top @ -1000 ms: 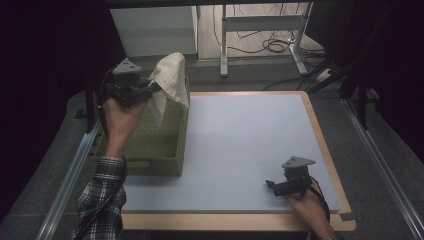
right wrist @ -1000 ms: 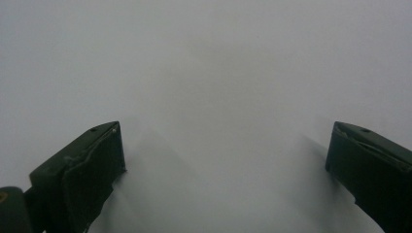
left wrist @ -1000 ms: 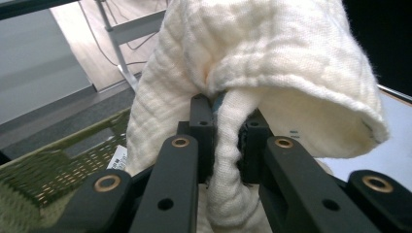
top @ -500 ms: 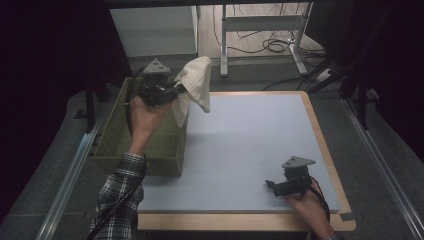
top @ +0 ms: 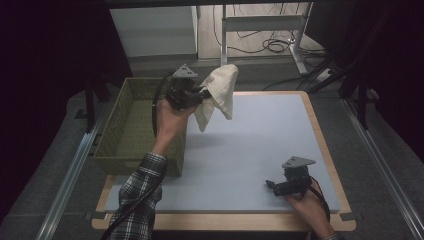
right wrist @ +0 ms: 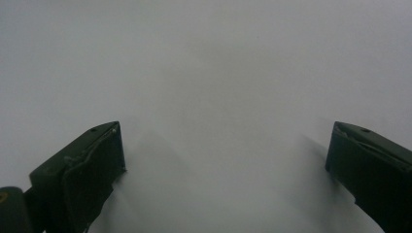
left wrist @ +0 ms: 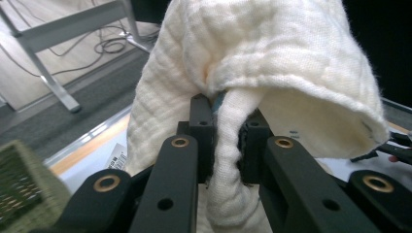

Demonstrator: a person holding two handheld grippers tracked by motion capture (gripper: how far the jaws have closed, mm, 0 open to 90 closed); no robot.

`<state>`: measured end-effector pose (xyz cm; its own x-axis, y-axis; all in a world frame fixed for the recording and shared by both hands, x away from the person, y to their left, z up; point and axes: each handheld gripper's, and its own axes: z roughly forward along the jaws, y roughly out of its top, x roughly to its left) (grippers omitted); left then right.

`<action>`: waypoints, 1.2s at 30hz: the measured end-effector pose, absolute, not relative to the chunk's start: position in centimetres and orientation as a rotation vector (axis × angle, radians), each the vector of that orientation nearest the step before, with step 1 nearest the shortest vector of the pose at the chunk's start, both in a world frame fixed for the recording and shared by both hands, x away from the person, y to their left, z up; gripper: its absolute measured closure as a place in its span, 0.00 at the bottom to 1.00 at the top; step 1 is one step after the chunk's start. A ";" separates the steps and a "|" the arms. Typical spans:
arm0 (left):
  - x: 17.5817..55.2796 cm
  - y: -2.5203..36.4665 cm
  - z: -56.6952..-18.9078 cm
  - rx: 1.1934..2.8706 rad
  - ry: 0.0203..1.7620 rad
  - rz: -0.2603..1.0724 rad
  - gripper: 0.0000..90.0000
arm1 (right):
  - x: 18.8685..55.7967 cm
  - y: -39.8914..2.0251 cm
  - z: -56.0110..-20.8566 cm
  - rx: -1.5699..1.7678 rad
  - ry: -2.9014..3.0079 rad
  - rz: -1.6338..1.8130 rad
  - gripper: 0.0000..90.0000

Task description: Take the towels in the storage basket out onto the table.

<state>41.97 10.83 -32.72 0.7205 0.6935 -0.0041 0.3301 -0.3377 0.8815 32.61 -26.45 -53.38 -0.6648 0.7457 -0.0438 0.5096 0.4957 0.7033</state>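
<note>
A cream cloth hangs in the air over the left part of the pale blue mat, just right of the woven basket. My left gripper is shut on a fold of the cloth; in the left gripper view the fabric is pinched between the black jaws and drapes over my left gripper. My right gripper rests low on the mat near its front right corner. In the right gripper view my right gripper stands open with bare mat between its fingers.
The olive woven basket stands at the mat's left edge, its inside dark. A wooden rim frames the mat. Behind the table are a white cabinet, metal table legs and floor cables.
My left gripper has carried the cloth to the right, from above the basket to over the mat's left part. The right gripper has stayed put.
</note>
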 end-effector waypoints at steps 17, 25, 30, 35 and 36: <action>42.1 4.0 -38.7 2.089 0.714 0.338 0.89 | 32.6 -26.5 -53.4 1.050 2.402 0.961 0.01; 42.1 1.6 -42.8 2.165 0.702 0.303 0.89 | 32.6 -26.5 -53.4 1.050 2.401 0.961 0.01; 42.1 0.5 -45.5 2.192 0.712 0.259 0.88 | 32.6 -26.5 -53.4 1.049 2.402 0.958 0.01; 41.9 -0.1 -47.7 2.224 0.714 0.219 0.87 | 32.6 -26.5 -53.4 1.049 2.402 0.959 0.01; 41.7 -0.5 -48.7 2.217 0.717 0.192 0.87 | 32.6 -26.5 -53.4 1.051 2.401 0.958 0.01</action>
<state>41.71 -0.52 -48.72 0.8292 0.5518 -0.0891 0.4339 -0.5350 0.7249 32.60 -26.46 -53.36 -0.6640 0.7463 -0.0453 0.5103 0.4966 0.7021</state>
